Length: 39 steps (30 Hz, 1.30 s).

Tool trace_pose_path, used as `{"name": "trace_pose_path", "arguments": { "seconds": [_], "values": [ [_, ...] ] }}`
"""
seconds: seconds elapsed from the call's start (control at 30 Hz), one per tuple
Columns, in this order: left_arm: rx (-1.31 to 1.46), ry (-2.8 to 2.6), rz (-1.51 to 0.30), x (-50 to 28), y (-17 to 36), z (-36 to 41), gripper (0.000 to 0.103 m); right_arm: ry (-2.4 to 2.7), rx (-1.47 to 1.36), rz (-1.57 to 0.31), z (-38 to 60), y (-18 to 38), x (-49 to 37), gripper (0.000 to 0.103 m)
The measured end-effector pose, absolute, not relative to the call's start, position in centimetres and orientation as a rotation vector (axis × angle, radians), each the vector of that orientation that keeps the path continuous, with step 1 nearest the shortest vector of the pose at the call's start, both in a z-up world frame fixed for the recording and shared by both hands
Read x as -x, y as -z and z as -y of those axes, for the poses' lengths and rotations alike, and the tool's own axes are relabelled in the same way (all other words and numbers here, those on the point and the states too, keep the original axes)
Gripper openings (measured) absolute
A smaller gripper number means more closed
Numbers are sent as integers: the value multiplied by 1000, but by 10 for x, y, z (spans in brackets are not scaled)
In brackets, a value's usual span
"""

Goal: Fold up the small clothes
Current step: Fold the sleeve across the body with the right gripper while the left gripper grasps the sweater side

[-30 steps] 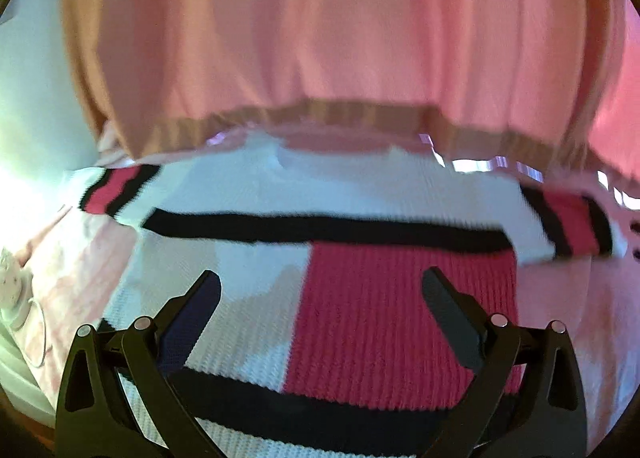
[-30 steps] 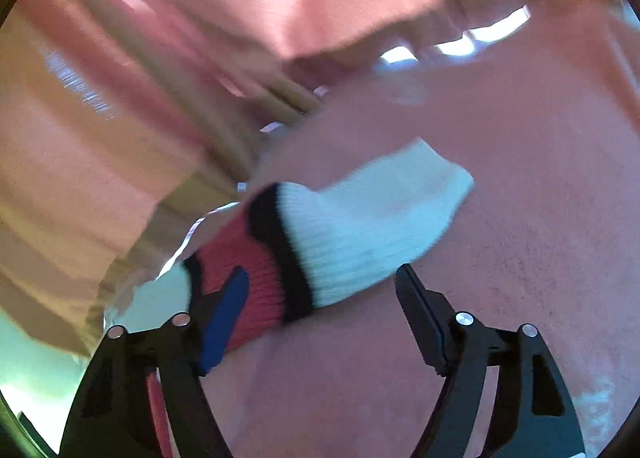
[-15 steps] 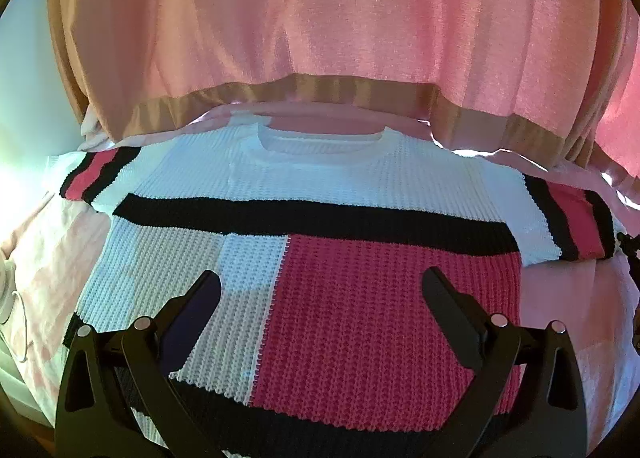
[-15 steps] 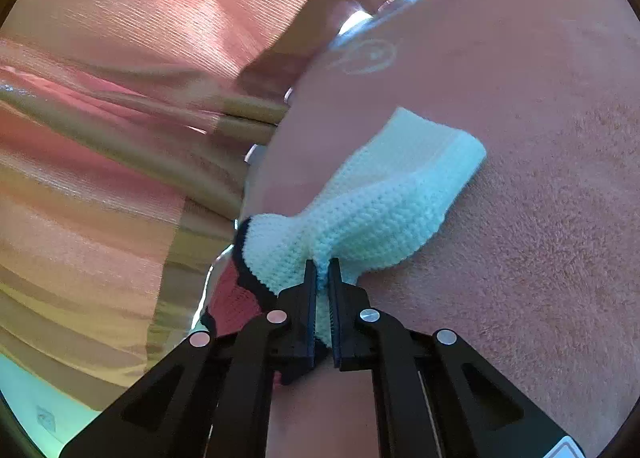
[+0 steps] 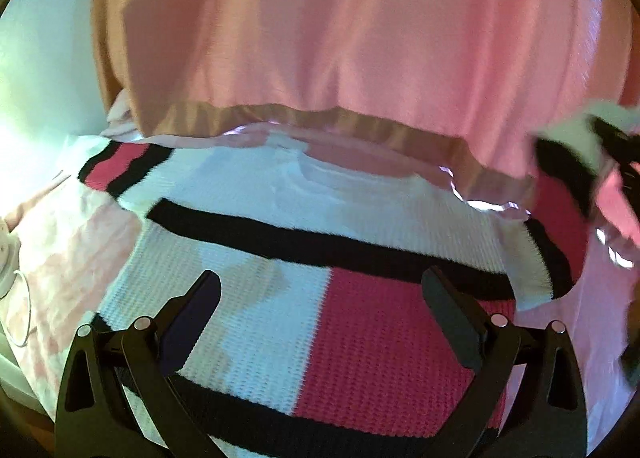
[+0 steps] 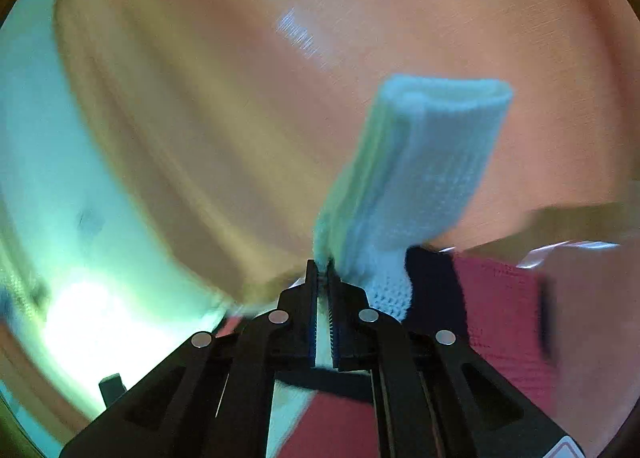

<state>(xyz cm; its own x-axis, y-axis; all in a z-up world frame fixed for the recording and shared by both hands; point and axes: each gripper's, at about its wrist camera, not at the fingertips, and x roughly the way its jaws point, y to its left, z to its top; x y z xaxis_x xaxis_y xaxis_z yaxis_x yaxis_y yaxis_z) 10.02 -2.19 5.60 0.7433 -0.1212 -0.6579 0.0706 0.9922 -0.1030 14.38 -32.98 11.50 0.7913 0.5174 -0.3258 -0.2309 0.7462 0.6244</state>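
Observation:
A small knit sweater [image 5: 304,258] in white, pink and black lies flat on a pink bedspread [image 5: 64,254], neck away from me. My left gripper [image 5: 320,302] is open and empty just above its lower body. My right gripper [image 6: 323,266] is shut on the sweater's right sleeve [image 6: 424,173] and holds it lifted off the bed, the white cuff standing up. That raised sleeve [image 5: 560,209] and the right gripper show at the right edge of the left wrist view. The left sleeve [image 5: 120,167] lies flat at the far left.
A pink curtain with a tan hem [image 5: 360,57] hangs right behind the bed. A pale wall [image 5: 36,57] is at the left. A white cable [image 5: 24,298] lies at the bed's left edge.
My right gripper closed on the right sleeve and has lifted it up off the bed and swung it inward. My left gripper stayed open over the sweater's body, shifting slightly.

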Motion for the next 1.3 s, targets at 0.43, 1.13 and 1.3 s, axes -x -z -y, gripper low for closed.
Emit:
{"name": "trace_pose_path", "arguments": {
  "seconds": [0.43,1.13,1.3],
  "values": [
    [228,151,-856,-151,-42,-19,98,-116,-228,-644,336,-116,-79,42],
    [220,219,-906,-237,-9,17,12,-60,-275,-840,342,4,-97,11],
    [189,166,-825,-242,-20,-9,11,-10,-215,-741,336,-21,-78,9]
  ]
}}
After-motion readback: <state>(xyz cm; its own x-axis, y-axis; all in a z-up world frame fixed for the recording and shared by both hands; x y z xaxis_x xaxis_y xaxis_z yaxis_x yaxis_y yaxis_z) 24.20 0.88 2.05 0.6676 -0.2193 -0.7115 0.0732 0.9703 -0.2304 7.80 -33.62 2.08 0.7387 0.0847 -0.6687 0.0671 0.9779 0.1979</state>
